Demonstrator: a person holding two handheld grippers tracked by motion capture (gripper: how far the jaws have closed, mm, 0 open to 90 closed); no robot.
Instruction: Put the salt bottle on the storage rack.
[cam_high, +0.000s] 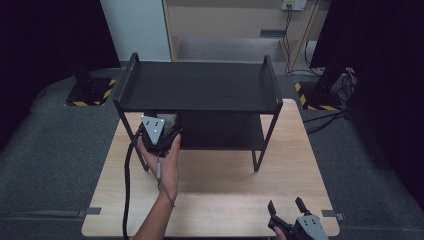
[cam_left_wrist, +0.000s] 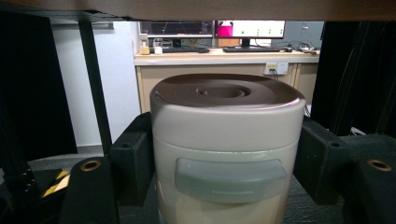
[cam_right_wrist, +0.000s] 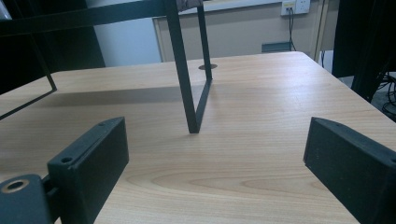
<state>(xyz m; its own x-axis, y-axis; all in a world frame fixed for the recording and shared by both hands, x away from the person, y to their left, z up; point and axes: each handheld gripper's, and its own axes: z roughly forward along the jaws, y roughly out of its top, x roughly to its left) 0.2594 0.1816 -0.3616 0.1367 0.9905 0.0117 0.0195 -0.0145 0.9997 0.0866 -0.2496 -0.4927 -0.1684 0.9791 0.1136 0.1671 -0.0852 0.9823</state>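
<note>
Reaching in under the black shelf rack (cam_high: 200, 90) on the wooden table (cam_high: 215, 190), your left gripper (cam_high: 159, 134) had its jaws clamped on the flanks of a cream container (cam_left_wrist: 224, 154) (brown lid, grey tab on its front), which sat at the rack's lower left end. Over at the near right corner, your right gripper (cam_high: 287, 207) lay low with jaws spread wide, nothing between them.

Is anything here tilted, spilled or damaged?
Nothing stands out. The cream container is upright under the black shelf, clamped between the left gripper fingers, lid level. The table shows no spill.
</note>
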